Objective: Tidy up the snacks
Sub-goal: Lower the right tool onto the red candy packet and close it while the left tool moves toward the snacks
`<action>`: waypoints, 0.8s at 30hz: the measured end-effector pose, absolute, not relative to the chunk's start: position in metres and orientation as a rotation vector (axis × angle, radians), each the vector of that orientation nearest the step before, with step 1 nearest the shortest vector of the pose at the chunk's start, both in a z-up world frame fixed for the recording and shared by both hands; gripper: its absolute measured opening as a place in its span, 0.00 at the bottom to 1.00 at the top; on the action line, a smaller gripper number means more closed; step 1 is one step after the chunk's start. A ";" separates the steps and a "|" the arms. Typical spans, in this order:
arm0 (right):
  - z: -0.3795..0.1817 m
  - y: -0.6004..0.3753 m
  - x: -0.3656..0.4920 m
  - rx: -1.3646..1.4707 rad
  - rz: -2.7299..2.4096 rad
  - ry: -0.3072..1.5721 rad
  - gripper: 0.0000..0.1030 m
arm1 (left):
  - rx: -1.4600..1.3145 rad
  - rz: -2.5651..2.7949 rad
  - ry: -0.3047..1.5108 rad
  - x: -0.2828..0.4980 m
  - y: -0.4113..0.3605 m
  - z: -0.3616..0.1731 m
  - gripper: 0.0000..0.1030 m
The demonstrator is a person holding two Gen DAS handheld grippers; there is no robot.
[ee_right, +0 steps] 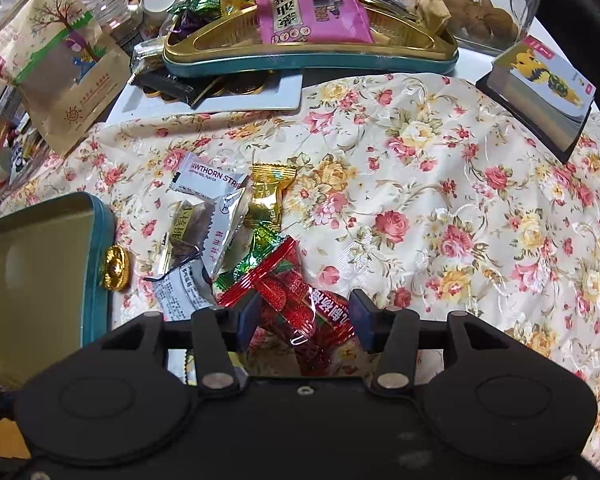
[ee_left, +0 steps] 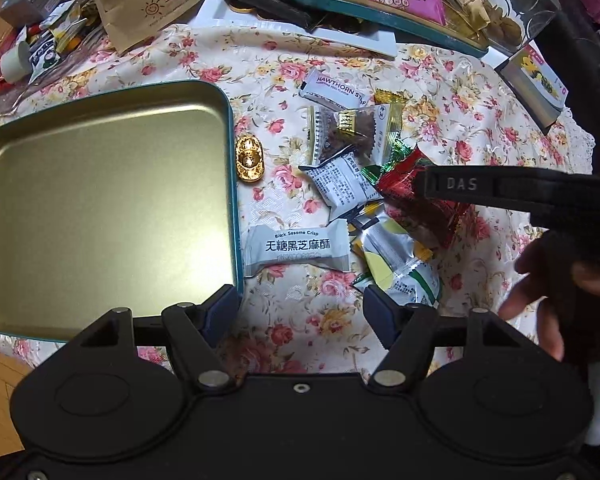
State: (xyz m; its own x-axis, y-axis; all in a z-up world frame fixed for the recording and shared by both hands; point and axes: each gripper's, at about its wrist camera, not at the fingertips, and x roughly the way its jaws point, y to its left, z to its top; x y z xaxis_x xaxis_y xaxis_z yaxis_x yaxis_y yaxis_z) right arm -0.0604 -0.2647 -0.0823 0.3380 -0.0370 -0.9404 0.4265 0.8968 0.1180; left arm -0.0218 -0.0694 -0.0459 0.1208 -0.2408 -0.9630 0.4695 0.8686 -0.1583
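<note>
Your right gripper [ee_right: 304,322] straddles the red candy packet [ee_right: 300,300], pads not pressing it. Your left gripper [ee_left: 302,312] gapes wide over the floral cloth [ee_left: 300,320] beside the tin tray [ee_left: 100,184]. Readable wrappers: "Black Sesame Crisp" [ee_left: 298,250] and "HAWTHORN" [ee_left: 334,88].

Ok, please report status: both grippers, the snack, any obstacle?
Left gripper open, empty. Right gripper open around red snack packet, not gripping. Tin empty. Nothing in the way.
</note>
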 end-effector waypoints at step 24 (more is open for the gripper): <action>-0.104 -0.275 -0.062 0.404 -0.339 1.230 0.55 | 0.141 -0.525 1.318 -0.015 -0.064 -0.032 0.68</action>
